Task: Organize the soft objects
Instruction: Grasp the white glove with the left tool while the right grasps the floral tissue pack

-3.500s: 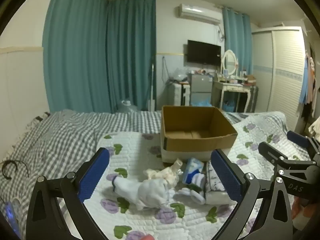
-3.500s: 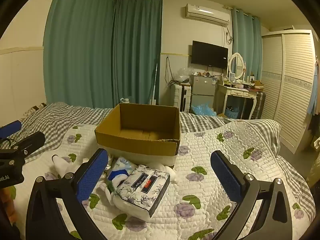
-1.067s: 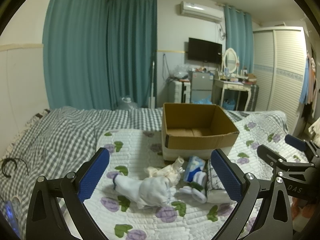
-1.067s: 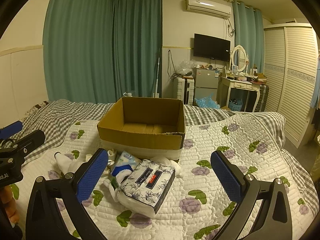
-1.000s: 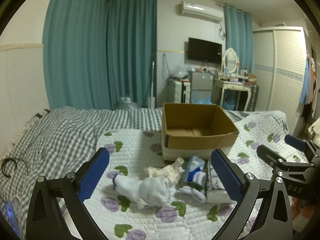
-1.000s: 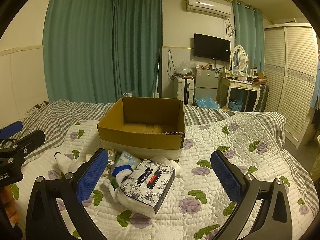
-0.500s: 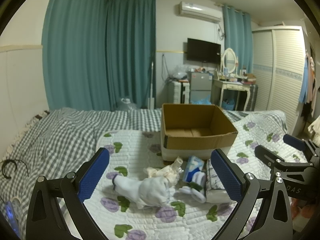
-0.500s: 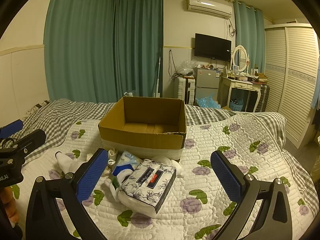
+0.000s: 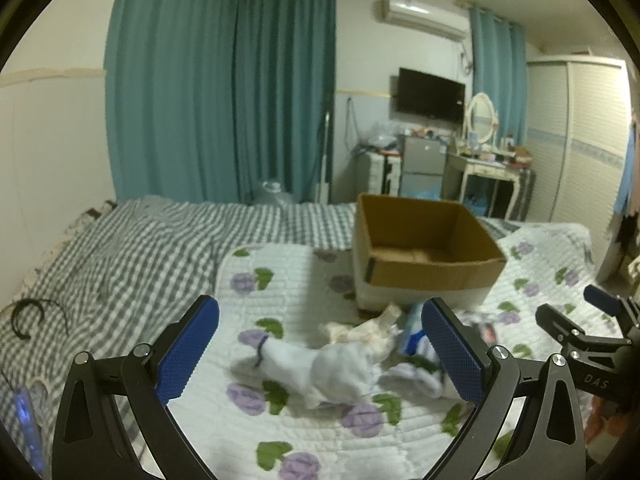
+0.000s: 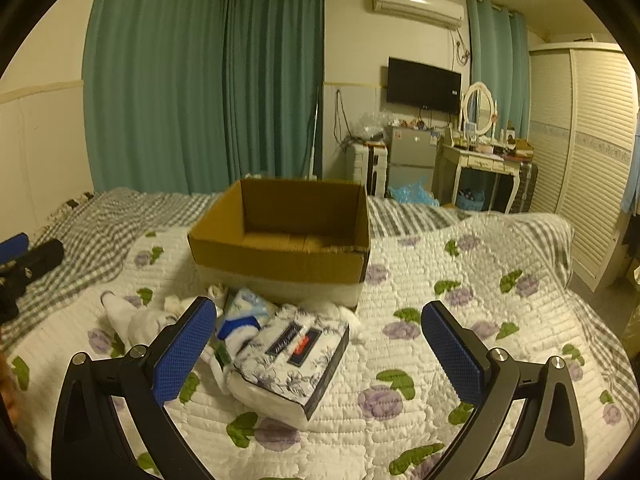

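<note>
Open cardboard box (image 10: 280,236) sits on the flower-print white quilt (image 10: 460,320) on the bed, flaps up, inside looks bare, only brown floor visible in both views. Soft stuff is all outside the box, piled on the quilt right in front of its near wall: white sock (image 9: 320,368) lying stretched out on the left side of the pile, a crumpled cream cloth piece (image 9: 360,328) just behind it touching, a blue-and-white pack (image 10: 244,316) close to the box front, and a floral-print tissue pack (image 10: 292,356) lying flat and tilted, resting partly on white cloth underneath. The tissue pack is nearest the right gripper (image 10: 318,348), the sock is nearest the left gripper (image 9: 320,350). Both claws spread wide, blue pads apart, nothing between them; both hover above the quilt, not touching any item. In the left wrist view the sock and cloth lie between the fingers, picture a bit blurred there; the right gripper body shows at the right edge. In the right wrist view the tissue pack sits between the fingers, the left gripper shows at the left edge. Grey checked blanket (image 9: 132,256) covers the left part of the bed, a dark curved band (image 9: 24,316) lies on it. Behind: teal curtains (image 10: 208,80), wall TV (image 10: 424,80), air conditioner (image 10: 416,0), dressing table with oval mirror (image 10: 478,108), louvered wardrobe (image 10: 588,140).
</note>
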A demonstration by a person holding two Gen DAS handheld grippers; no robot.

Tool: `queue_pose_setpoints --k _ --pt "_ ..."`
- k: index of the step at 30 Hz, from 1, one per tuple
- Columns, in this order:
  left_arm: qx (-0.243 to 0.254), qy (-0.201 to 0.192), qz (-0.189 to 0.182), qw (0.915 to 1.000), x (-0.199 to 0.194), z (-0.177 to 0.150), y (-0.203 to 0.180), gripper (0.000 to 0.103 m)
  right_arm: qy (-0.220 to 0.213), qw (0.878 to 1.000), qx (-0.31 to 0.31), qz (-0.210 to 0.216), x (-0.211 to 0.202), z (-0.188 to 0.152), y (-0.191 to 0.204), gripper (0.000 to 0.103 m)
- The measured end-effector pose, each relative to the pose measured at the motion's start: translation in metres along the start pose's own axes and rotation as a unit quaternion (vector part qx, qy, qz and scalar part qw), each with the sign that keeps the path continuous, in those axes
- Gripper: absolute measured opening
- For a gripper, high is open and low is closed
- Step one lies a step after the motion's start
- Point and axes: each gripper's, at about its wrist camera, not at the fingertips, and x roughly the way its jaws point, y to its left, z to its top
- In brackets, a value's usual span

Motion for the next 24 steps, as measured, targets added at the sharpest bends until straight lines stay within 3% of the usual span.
queue_pose_setpoints --k 10,17,24 --pt "0.015 0.077 -0.018 0.9968 0.039 -0.031 -0.001 0.103 0.132 0.99 -0.015 0.036 0.076 -0.041 0.01 0.103" --pt "0.056 0.111 -0.017 0.9921 0.061 -0.052 -0.02 0.103 0.171 0.984 -0.007 0.052 0.106 -0.056 0.013 0.103" --pt "0.048 0.148 -0.003 0.9878 0.092 -0.06 -0.016 0.102 0.171 0.983 -0.006 0.069 0.106 -0.056 0.013 0.073"
